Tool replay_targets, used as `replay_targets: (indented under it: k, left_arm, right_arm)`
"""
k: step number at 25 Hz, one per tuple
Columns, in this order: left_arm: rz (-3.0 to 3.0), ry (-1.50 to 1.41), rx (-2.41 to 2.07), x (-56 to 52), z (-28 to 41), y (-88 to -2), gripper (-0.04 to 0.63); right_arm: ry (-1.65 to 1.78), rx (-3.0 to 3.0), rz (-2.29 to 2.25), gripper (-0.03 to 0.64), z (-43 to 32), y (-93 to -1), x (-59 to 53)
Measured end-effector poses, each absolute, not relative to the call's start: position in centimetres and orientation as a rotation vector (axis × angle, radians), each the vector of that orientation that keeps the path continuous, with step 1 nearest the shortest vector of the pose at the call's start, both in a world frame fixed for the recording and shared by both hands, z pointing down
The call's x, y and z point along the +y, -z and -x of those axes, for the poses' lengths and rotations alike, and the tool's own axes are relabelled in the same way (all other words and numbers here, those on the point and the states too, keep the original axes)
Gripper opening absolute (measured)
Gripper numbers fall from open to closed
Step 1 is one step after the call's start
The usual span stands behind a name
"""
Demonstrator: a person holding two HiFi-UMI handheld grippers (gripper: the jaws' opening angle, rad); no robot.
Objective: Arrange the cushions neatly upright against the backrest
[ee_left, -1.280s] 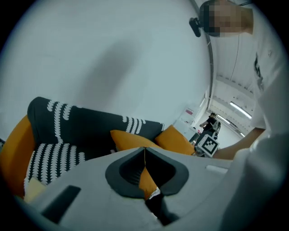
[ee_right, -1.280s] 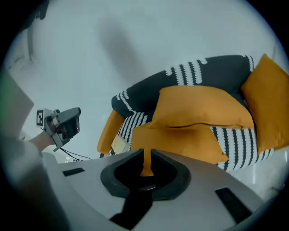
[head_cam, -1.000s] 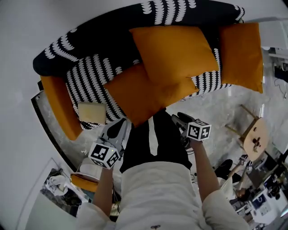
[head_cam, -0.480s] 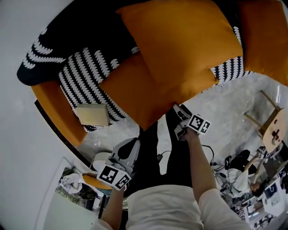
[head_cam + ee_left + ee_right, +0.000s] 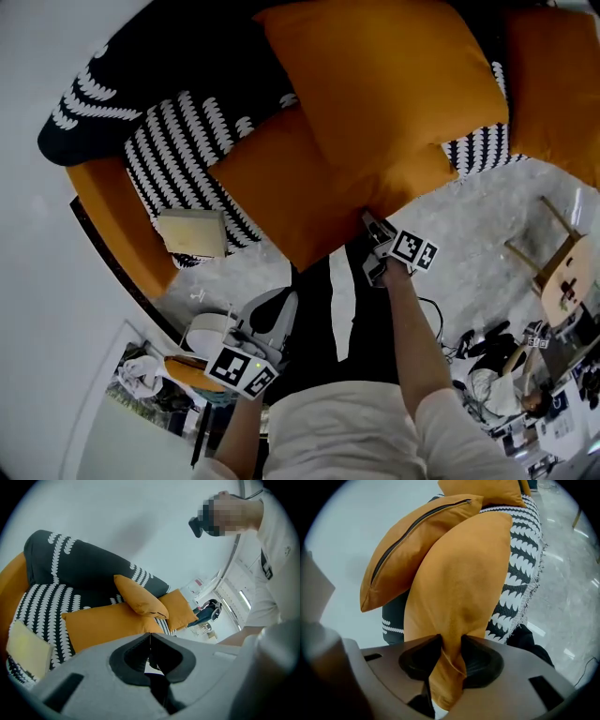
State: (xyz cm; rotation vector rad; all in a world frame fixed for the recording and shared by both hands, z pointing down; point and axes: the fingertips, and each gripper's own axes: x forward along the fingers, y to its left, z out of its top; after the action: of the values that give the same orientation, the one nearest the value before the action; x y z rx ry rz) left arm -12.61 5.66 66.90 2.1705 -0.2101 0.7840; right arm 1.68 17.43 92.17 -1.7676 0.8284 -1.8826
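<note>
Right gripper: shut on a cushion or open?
Shut on the lower cushion: the right gripper jaws have just been closing and pinch its corner fabric between them.

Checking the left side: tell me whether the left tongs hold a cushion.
No, the left tongs are shut empty; the cushions lie beyond them.

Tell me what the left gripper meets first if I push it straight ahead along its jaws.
Most likely the flat orange cushion, whose near edge sits just beyond the left gripper and its shut jaws. The second cushion leaning on it is farther back. Depth is hard to judge from this view.
</note>
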Motion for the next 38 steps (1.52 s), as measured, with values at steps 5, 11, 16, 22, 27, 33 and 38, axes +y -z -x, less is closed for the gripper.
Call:
replay_targets:
  k: [5,11,16,22,27,33,38]
  left_arm:
    - [-2.177,-0.749,-0.225,5.6,12.9,-65.2,0.014]
    - [-2.200,-0.688,-0.248,4.2,14.6,-61.5,0.012]
    - [-2.249,-0.640,-0.293,2.6,16.8,-58.2,0.012]
    - [-2.254,-0.483,-0.419,-1.0,19.2,-54.7,0.014]
    - [-2.260,-0.376,-0.501,-3.3,21.3,-52.4,0.012]
    - [-2.272,-0.285,-0.591,-5.4,24.8,-50.0,0.014]
    - [-2.288,-0.224,-0.666,-6.8,28.4,-48.1,0.012]
  right_arm:
    - [1.871,0.904,1.797,0.052,-1.5,-88.3,16.2]
    - [1.786,0.974,1.789,0.015,-0.8,-82.0,13.0]
    - [1.682,0.970,1.679,0.014,-0.5,-75.0,9.7]
    - [1.666,0.963,1.583,0.012,0.7,-68.7,7.2]
    - [1.728,0.996,1.473,0.011,6.2,-66.0,5.1]
    - [1.859,1.116,1.347,0.011,13.4,-63.2,3.1]
    - [1.807,1.297,1.352,0.011,14.3,-59.4,-1.2]
